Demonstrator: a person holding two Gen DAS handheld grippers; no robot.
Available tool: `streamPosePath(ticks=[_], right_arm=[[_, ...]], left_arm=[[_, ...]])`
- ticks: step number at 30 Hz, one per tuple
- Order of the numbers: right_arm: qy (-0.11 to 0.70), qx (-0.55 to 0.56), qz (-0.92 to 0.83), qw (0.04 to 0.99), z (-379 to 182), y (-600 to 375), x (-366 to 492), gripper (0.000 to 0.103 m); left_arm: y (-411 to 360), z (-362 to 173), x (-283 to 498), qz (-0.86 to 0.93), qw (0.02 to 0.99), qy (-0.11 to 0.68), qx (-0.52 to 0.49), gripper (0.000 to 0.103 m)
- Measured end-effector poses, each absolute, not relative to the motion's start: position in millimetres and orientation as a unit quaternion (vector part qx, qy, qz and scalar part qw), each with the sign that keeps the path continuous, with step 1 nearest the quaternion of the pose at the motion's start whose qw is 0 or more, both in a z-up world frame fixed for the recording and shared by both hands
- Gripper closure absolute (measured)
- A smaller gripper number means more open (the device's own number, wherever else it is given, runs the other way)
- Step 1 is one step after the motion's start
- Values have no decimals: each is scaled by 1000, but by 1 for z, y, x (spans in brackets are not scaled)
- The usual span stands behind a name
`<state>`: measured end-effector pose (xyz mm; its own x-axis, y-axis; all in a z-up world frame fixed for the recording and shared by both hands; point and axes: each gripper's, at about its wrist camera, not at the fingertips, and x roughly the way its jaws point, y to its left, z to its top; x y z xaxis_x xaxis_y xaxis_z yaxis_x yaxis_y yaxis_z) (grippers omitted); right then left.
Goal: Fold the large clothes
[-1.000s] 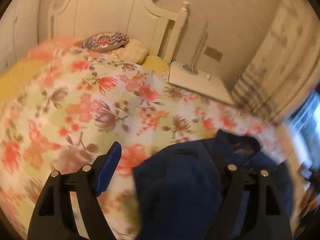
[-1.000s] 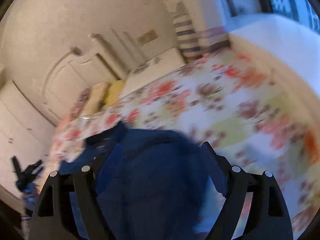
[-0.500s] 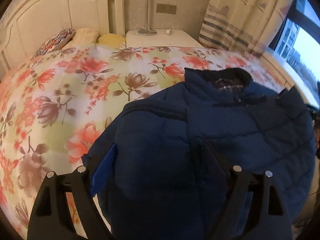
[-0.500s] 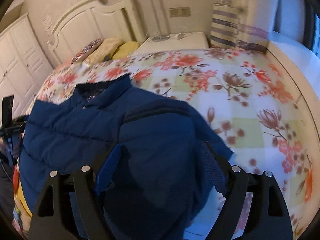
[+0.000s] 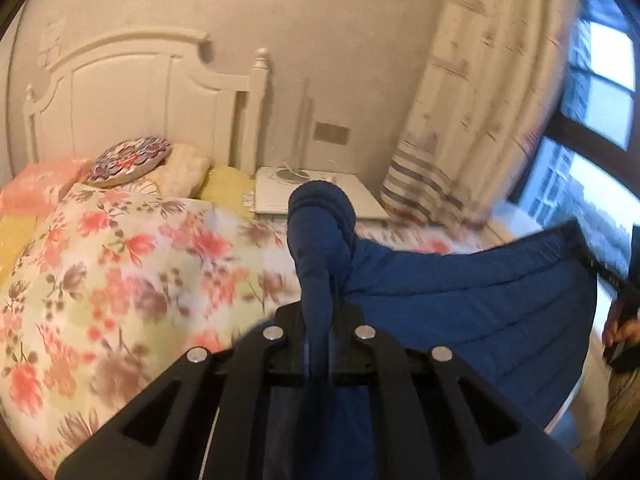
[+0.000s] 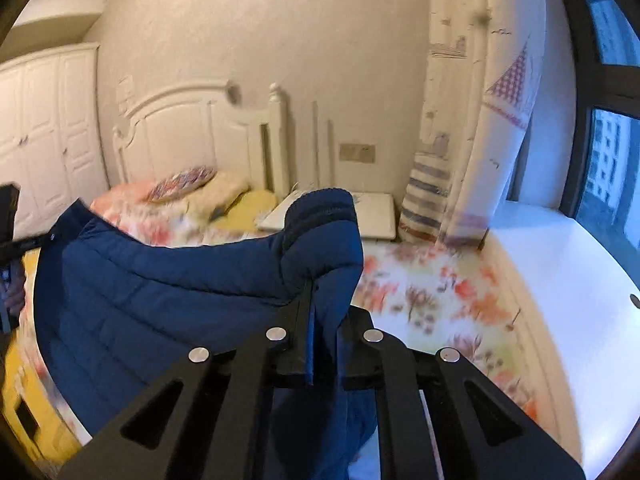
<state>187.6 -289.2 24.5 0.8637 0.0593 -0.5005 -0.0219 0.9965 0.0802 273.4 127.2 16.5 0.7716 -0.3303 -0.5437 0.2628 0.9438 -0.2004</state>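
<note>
Above the floral bedspread [image 5: 120, 272], navy padded jacket [image 5: 460, 304] hangs stretched between left gripper [image 5: 320, 320] and right gripper [image 6: 316, 316], each with jaws just closed, clamped on a bunched fold

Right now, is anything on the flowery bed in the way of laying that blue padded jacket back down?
Nothing visible: the floral quilt beneath the blue padded jacket looks bare. The cushions sit far off by the headboard.
</note>
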Motion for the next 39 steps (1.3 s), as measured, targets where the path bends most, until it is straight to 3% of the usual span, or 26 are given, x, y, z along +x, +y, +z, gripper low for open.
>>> streamPosePath(ticks=[3,7,10,15,19,20,21,22,23,26,32,39], right_arm=[[326,56,-17,944,5,-297,261,94],[439,72,-69,893,-87,-294,326,94],[459,90,-67,881,-130,-297,326,94],[442,111,-53,889,-124,-309,320,93],[444,124,-49,886,-123,-312,317,89],[444,134,-46,885,-121,-314,314,79],[443,142,-44,884,-121,-316,313,55],[439,154,-42,884,-119,-319,309,39],[427,164,-41,888,-114,-322,304,9],[395,174,-21,902,-97,-330,273,6],[377,136,34,916,-92,-342,170,6],[397,101,106,906,-133,-326,70,6]], left_arm=[[118,1,344,-122,921,364,-65,96],[101,-74,399,-62,891,446,-53,96],[98,-126,401,-56,879,471,-45,88],[116,-126,399,-58,887,452,-73,84],[123,-118,390,-27,899,431,-77,50],[125,-113,386,-28,904,419,-79,39],[124,-107,383,-29,909,409,-79,34],[124,-103,382,-28,912,402,-77,27],[125,-95,377,-28,916,393,-73,25],[132,-80,359,-41,915,395,-71,16],[178,-87,269,-120,906,399,-74,8],[199,-126,162,-168,895,411,-31,8]])
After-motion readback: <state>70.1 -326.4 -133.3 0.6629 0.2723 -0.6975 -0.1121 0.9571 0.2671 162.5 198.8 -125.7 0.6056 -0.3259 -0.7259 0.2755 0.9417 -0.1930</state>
